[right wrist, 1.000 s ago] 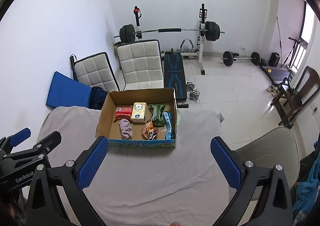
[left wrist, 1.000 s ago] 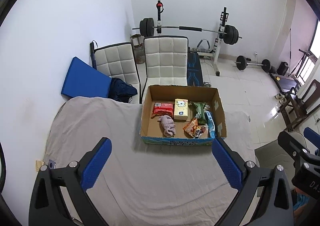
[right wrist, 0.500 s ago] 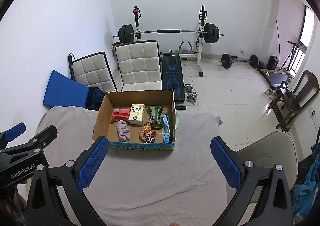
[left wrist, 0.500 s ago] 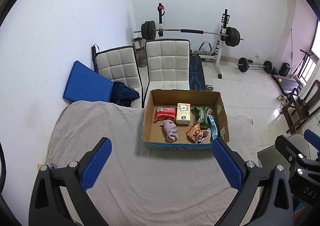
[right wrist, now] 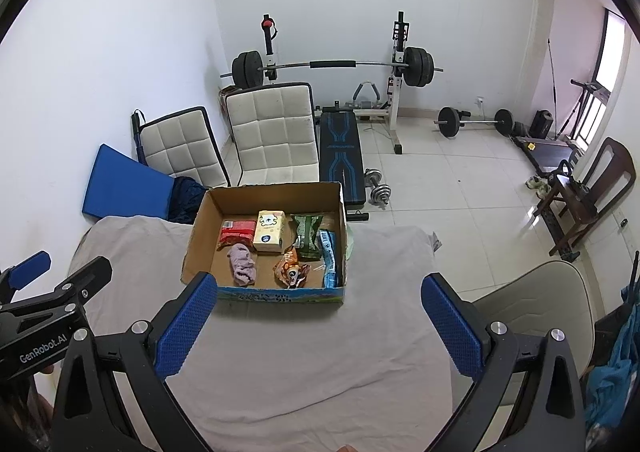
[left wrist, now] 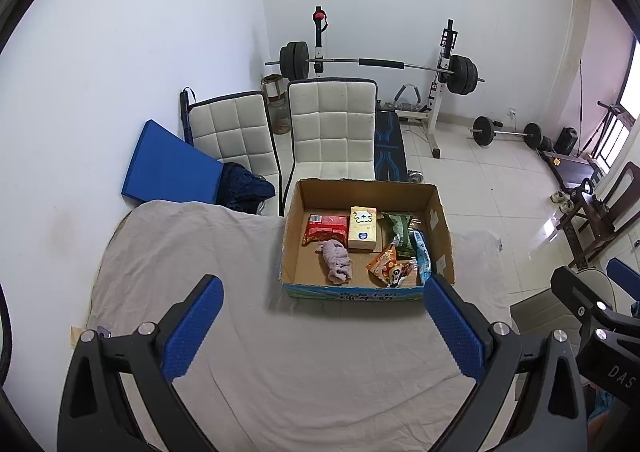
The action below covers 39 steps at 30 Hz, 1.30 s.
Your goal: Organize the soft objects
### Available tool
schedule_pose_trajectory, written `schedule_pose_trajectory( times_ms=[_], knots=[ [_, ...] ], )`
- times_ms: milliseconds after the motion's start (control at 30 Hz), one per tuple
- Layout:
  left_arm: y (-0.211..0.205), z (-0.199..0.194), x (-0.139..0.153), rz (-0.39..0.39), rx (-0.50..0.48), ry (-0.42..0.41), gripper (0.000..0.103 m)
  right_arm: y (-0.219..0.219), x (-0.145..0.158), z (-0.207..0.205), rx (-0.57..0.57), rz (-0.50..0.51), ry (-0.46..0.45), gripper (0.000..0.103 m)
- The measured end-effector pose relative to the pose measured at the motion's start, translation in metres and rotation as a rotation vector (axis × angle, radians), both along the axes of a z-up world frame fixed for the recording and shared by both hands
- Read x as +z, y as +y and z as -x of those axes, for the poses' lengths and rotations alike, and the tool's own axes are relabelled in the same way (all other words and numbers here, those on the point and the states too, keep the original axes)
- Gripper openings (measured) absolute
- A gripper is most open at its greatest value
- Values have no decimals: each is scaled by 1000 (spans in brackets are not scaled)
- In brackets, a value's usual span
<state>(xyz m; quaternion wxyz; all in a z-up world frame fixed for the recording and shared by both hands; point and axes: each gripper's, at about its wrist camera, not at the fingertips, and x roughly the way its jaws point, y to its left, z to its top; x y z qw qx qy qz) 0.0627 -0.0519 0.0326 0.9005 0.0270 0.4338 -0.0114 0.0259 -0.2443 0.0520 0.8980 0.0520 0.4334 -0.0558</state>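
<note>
Inspected from both wrist views: open brown cardboard box [left wrist: 442, 228] at frame centre, resting on a table draped in a grey cloth [left wrist: 192, 252]. Found inside, all loose on the box floor: crumpled pink-mauve soft cloth [left wrist: 337, 262] at lower centre-left; red plastic packet [left wrist: 326, 227] just above it, apparently touching; cream tissue pack with a cartoon face [left wrist: 363, 228] at upper centre; green foil snack bag [left wrist: 398, 230] to its right; orange snack packet [left wrist: 390, 266] at lower right; light-blue wrapper [left wrist: 423, 258] along the right wall. Judged as an early or a closing stage, not determinable from these views: nothing held, nothing lying out on the cloth, and no second container seen. If the box is the destination, little left; if sorting out of it is meant, all of it left. Left gripper [left wrist: 322, 326] in the lower frame, blue-padded fingers spread wide and holding nothing. Right gripper [right wrist: 320, 322] likewise spread wide and unloaded, also lower frame. Box and contents well apart from both tools, lying beyond the fingertips and above them in frame; in the left view the box sits right of centre, its near right corner just above the right fingertip; in the right view, left of centre, its near left corner just behind the left fingertip. No contact anywhere. White padded chairs [right wrist: 272, 140] noted behind the table.
</note>
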Motion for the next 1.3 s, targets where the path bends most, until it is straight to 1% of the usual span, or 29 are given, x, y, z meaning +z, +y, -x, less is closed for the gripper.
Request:
schedule_pose_trajectory(
  times_ms=[1300],
  knots=[
    [-3,3,3,1,5,-16,103,-4,1,2,-1,2,7,103]
  ],
)
